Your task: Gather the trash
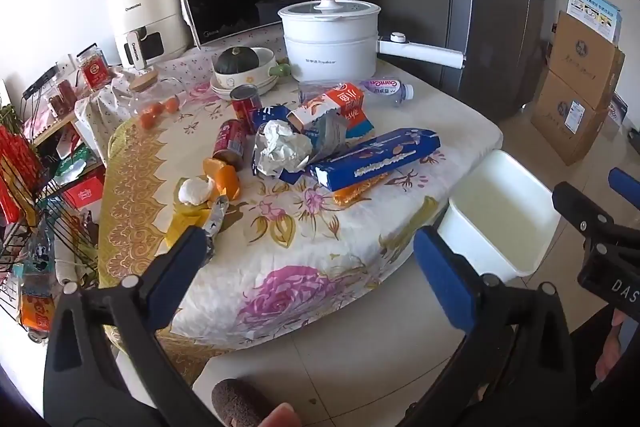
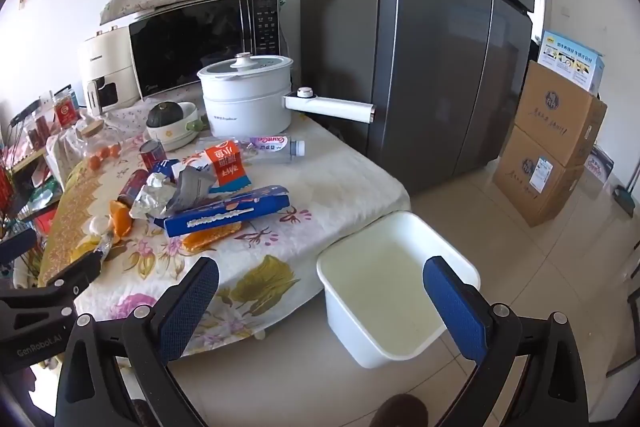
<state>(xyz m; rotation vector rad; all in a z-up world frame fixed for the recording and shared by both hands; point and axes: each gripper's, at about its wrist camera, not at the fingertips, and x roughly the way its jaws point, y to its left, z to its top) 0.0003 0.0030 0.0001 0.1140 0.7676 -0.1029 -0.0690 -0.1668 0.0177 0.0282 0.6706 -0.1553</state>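
Several trash items lie heaped on the floral tablecloth [image 1: 304, 267]: crumpled foil [image 1: 282, 147], blue carton [image 1: 376, 157], orange peel [image 1: 224, 175]. Left gripper [image 1: 310, 259] and right gripper [image 2: 320, 291] gape wide, empty.

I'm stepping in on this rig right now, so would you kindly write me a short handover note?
Left gripper: open, empty, above the table's near edge.
Right gripper: open, empty, near the bin.
Trash heaped mid-table: blue box, crumpled foil, orange carton, two red cans, orange peel, plastic bottle.
White bin stands on the floor beside the table; looks empty.
Done: nothing binned yet.
Left: move every piece into the bin.
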